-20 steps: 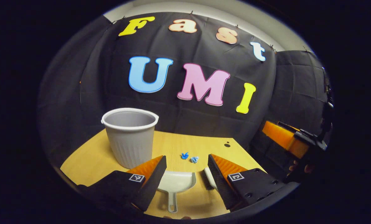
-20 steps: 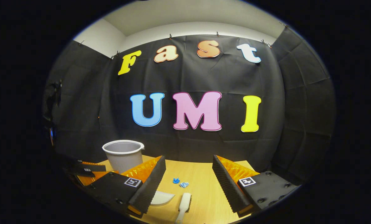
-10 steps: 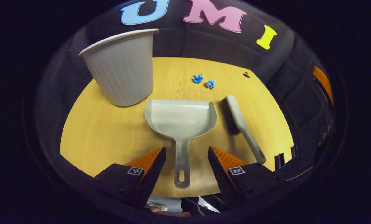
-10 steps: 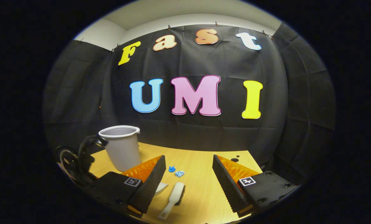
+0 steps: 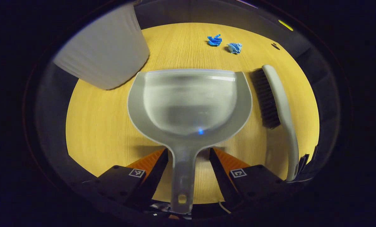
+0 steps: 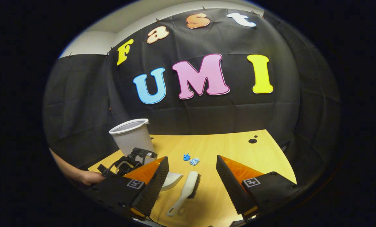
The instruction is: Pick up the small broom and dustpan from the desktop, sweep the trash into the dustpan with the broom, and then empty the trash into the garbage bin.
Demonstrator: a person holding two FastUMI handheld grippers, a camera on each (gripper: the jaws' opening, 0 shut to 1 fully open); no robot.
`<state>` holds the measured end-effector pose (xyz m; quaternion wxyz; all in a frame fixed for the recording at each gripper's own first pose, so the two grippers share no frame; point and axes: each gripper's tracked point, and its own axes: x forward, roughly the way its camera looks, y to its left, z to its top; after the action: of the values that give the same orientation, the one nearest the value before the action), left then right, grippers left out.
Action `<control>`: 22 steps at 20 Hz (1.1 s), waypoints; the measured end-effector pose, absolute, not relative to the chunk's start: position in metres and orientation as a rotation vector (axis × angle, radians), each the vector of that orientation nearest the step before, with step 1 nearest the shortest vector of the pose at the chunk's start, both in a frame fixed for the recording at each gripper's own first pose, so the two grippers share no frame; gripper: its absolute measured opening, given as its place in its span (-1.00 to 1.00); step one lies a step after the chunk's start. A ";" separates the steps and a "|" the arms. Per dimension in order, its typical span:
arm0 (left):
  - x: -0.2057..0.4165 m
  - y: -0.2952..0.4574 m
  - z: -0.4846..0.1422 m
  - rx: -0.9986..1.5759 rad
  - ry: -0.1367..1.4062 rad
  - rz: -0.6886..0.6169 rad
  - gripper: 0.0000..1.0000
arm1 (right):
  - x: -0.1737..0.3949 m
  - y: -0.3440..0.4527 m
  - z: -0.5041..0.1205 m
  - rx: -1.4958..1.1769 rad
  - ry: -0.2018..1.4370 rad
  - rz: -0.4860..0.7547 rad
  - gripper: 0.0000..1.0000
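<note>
1. Pale grey plastic, the flat-bottomed dustpan [image 5: 189, 101] lies on the yellow wood-grain counter [image 5: 99, 126] with its handle pointing straight back at the left tool [image 5: 188, 157]. The handle runs down the gap between that tool's fingers, which stand apart on either side of it; I see no contact yet.
2. The dustpan's long axis lines up with the left tool's line of sight, mouth facing away toward the trash, so closing on the handle looks like the step in hand.
3. The small light-grey plastic broom with dark bristles [image 5: 278, 104] lies just beside the dustpan on its right, handle toward the near edge. In the right gripper view the broom [image 6: 186, 190] sits ahead of and between the fingers of the right tool [image 6: 191, 186], which are wide apart and hold nothing. I judge that tool the nearer one to the broom.
4. Two crumpled blue scraps of trash [image 5: 224, 44] rest beyond the dustpan's mouth, apart from it.
5. The ribbed light-grey plastic garbage bin [image 5: 109, 53] stands to the far left, close to the dustpan's corner.
6. A hand [image 6: 88, 176] holds the left tool in the right gripper view.
</note>
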<state>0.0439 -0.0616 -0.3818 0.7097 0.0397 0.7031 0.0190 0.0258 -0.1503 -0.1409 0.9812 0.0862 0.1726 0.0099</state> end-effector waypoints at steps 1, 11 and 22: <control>0.045 -0.061 -0.381 0.096 1.584 0.051 0.60 | 0.024 -0.152 -0.143 0.172 0.356 0.021 0.96; 0.049 -0.052 -0.384 0.093 1.614 -0.038 -0.41 | 0.012 -0.104 -0.211 0.260 0.721 0.027 0.95; 0.030 -0.024 -0.383 0.082 1.526 -0.172 -0.40 | -0.014 -0.087 -0.356 0.243 1.304 -0.162 1.00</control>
<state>0.0299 -0.0245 -0.3828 0.7187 0.0370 0.6899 -0.0776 -0.0140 -0.0871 -0.3556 0.7850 0.1124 0.6046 -0.0751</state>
